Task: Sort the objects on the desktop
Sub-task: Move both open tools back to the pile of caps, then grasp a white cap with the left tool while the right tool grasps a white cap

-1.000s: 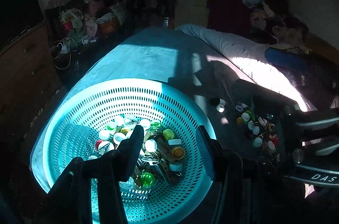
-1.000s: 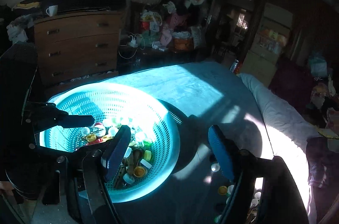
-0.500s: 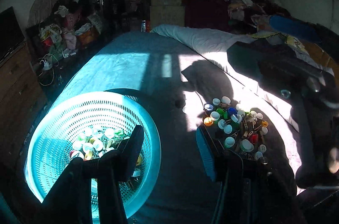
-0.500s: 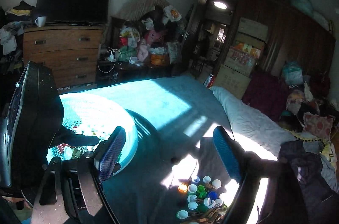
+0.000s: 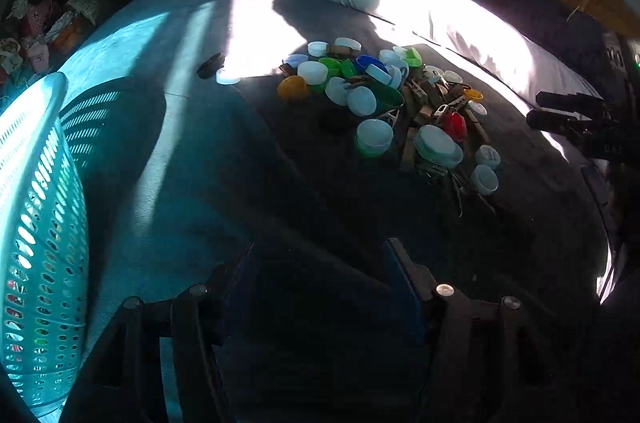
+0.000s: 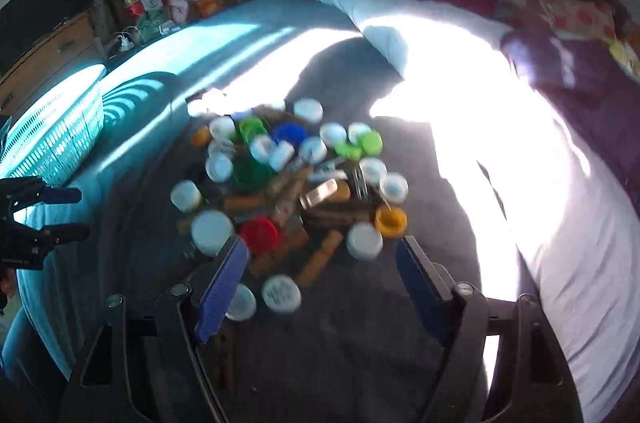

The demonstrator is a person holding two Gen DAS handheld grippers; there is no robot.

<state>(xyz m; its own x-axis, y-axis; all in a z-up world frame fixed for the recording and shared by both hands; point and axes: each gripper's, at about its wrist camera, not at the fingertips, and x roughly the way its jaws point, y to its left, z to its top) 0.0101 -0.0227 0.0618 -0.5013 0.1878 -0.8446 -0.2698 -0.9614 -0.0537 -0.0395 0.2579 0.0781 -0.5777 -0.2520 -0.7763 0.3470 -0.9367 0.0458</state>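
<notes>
I've swung both grippers away from the basket (image 5: 40, 207); my right gripper (image 6: 320, 263) now hangs open just over the pile (image 6: 292, 183), left gripper (image 5: 320, 263) open short of it. Next pick looks close.

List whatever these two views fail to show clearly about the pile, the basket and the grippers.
- Basket contents: left wrist view shows only its outer wall; frame edge crops it.
- Pile of caps and clothespins: motion-blurred in the right wrist view, cap markings unreadable.
- Left hand-held gripper: fingers in deep shadow.
- Right hand-held gripper: open, empty.
</notes>
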